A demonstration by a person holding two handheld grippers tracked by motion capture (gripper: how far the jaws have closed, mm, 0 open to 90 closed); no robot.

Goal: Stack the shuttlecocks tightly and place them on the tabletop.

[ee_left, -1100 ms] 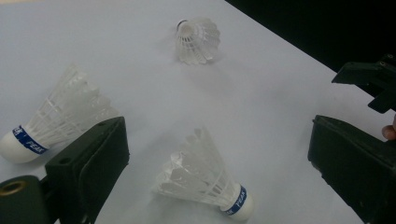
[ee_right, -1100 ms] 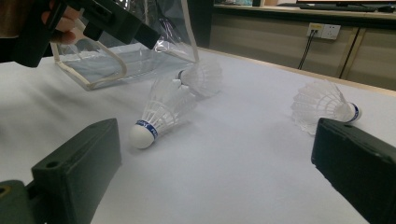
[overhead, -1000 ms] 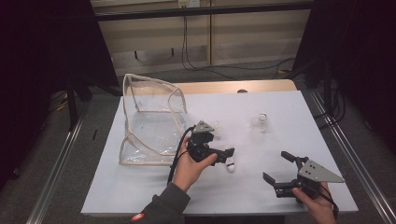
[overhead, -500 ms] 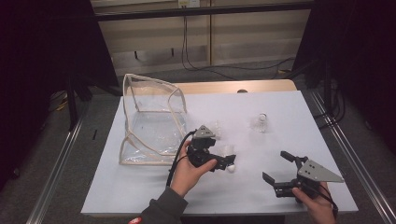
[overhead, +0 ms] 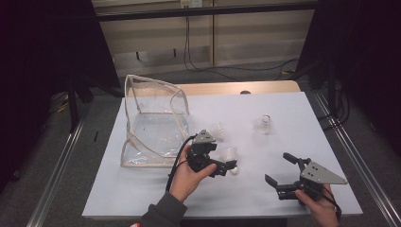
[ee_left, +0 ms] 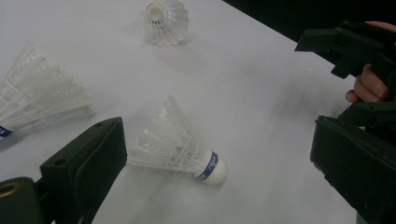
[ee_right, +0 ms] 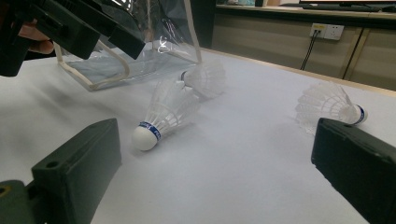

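Since the earlier high-view frames, the left gripper [overhead: 226,166] has slid rightward and a little toward the person, away from the clear plastic pouch [overhead: 153,123], and now hangs low over the nearest shuttlecock [overhead: 230,155]; the right gripper [overhead: 283,176] has stayed where it was near the table's front right.

The step in hand looks like the approach to a pickup. In the left gripper view the jaws stand wide apart with nothing between the pads, and the nearest shuttlecock [ee_left: 180,145] lies on its side on the white table [ee_left: 261,116], feathers toward the left jaw and its cork tip with the blue band pointing toward the right jaw. It sits between the jaws but apart from both. A second shuttlecock [ee_left: 37,100] lies off to the left in that view, and a third [ee_left: 166,16] rests farther away.

The right gripper is also open and empty; its view looks across the table at the same nearest shuttlecock [ee_right: 166,112], with another [ee_right: 205,77] behind it by the pouch's open mouth [ee_right: 126,42] and the third [ee_right: 329,107] apart to the right.

The next move probably calls for lowering the left gripper a little further and closing gently across the feather skirt or the cork, since the feathers would crush under a hard squeeze. The shuttlecock would then likely be carried to the pouch, just beside the left hand [overhead: 187,172].
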